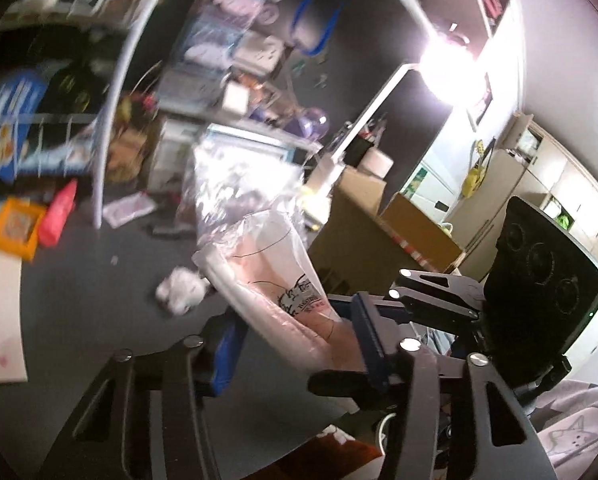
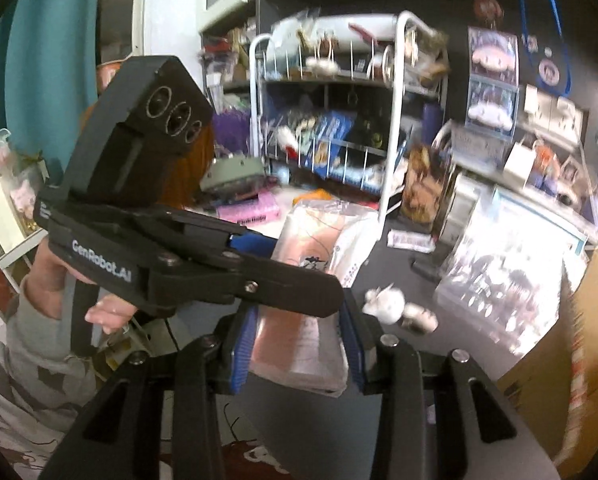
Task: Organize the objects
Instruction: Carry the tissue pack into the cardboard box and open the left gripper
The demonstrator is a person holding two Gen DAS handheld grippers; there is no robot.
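Observation:
A clear plastic packet with a pink and white printed insert (image 1: 275, 280) is held above the dark desk. In the left wrist view my left gripper (image 1: 295, 344) has the packet between its blue pads, with the right gripper (image 1: 431, 304) reaching in from the right beside it. In the right wrist view the same packet (image 2: 319, 248) lies between the blue pads of my right gripper (image 2: 299, 348), and the left gripper (image 2: 259, 256) crosses in front from the left and clamps its upper part. Both views are blurred.
A white wire rack (image 2: 395, 120) with snack packs stands behind. A crumpled white tissue (image 2: 383, 300) lies on the dark desk (image 1: 99, 300). A shiny plastic-wrapped box (image 2: 507, 272) sits to the right, cardboard boxes (image 1: 383, 232) beyond. An orange box (image 1: 15, 228) and red pouch lie at left.

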